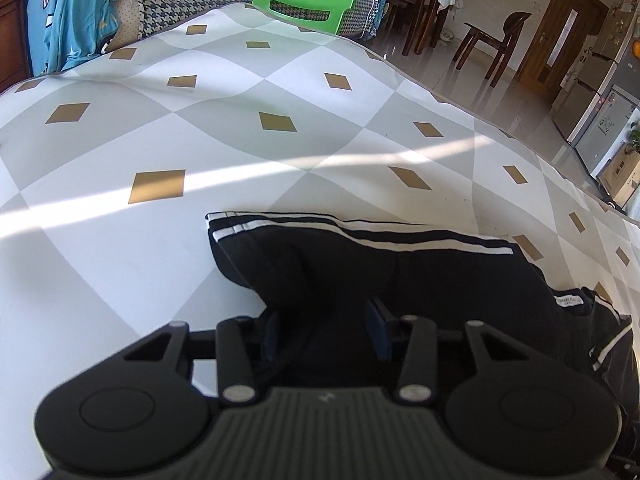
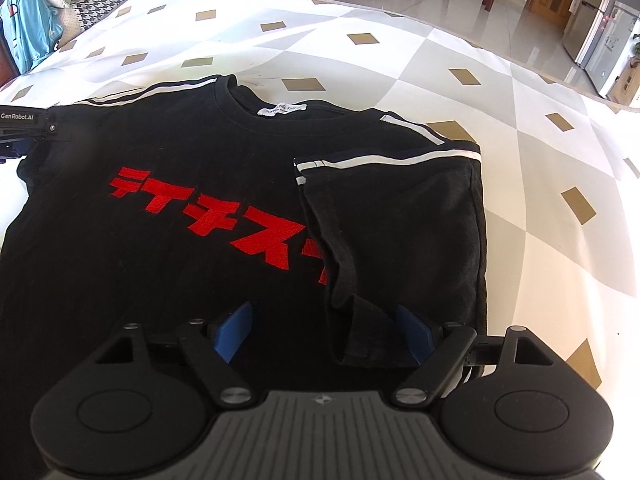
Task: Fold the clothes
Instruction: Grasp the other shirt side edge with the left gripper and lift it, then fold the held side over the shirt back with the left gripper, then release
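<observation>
Black fabric fills both views: we have a T-shirt (image 2: pixel 192 208) with red lettering lying face up on the counter (image 2: pixel 520 128), which wears a white and grey cloth with gold diamonds. Its right sleeve (image 2: pixel 400 216) is already turned in over the chest, the white stripes marking the fold line. Our left hand-held gripper (image 1: pixel 324 336) sits at the other sleeve (image 1: pixel 304 264), jaws drawn in on a ridge of cloth that runs between the pads, so we read it as clamped on that sleeve. Our right hand-held gripper (image 2: pixel 324 332) hovers with jaws apart over the folded flap near the hem, gripping nothing that we can see. To do this fold well, we judge that the left sleeve should be lifted only slightly and carried across to mirror the right, stripe edges kept parallel. The right one could pin the body so nothing drags, and we should release only once the sleeve lies flat.
</observation>
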### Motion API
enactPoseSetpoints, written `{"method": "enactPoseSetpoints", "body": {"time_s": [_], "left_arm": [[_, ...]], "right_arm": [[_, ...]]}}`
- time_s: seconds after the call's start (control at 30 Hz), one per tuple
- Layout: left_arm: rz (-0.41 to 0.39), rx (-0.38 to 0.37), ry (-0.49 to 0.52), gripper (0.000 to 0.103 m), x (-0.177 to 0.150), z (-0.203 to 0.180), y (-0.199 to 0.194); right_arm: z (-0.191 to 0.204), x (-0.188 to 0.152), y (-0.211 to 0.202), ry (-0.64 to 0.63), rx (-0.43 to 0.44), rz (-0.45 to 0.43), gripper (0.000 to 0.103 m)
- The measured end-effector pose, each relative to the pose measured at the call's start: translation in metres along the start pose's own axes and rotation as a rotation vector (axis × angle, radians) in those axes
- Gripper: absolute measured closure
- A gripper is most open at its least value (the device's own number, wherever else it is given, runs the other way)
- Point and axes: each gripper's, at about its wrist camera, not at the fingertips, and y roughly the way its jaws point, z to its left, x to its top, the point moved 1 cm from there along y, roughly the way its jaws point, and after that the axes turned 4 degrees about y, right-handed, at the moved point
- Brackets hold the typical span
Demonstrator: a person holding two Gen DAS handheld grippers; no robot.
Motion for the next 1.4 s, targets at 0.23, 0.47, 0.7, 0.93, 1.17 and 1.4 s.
{"method": "enactPoseSetpoints", "body": {"time_s": [0.23,0.47,0.7,0.93,1.17,1.4], "left_arm": [[-0.029,-0.004,0.011,0.089,0.001,-0.005,-0.005],[-0.066,-0.033,0.037,0.089,0.004,-0.017,-0.013],[-0.086,-0.092,0.133,0.090,-0.001,-0.054,-0.023],[-0.036,-0.204,0.342,0.086,-0.038,-0.111,-0.017],[0.002,-0.291,0.367,0.050,-0.059,-0.127,-0.019],[-0.039,-0.300,0.233,0.028,-0.038,-0.108,-0.029]], "right_arm": [[0.001,0.000,0.001,-0.001,0.000,-0.002,0.022],[0.001,0.000,0.001,-0.002,0.001,-0.003,0.021],[0.002,0.000,0.001,-0.001,0.002,-0.004,0.021],[0.002,0.000,0.001,-0.002,0.003,-0.005,0.020],[0.002,0.001,0.001,-0.006,0.005,-0.002,0.019],[0.001,-0.001,0.002,-0.009,0.007,0.000,0.019]]}}
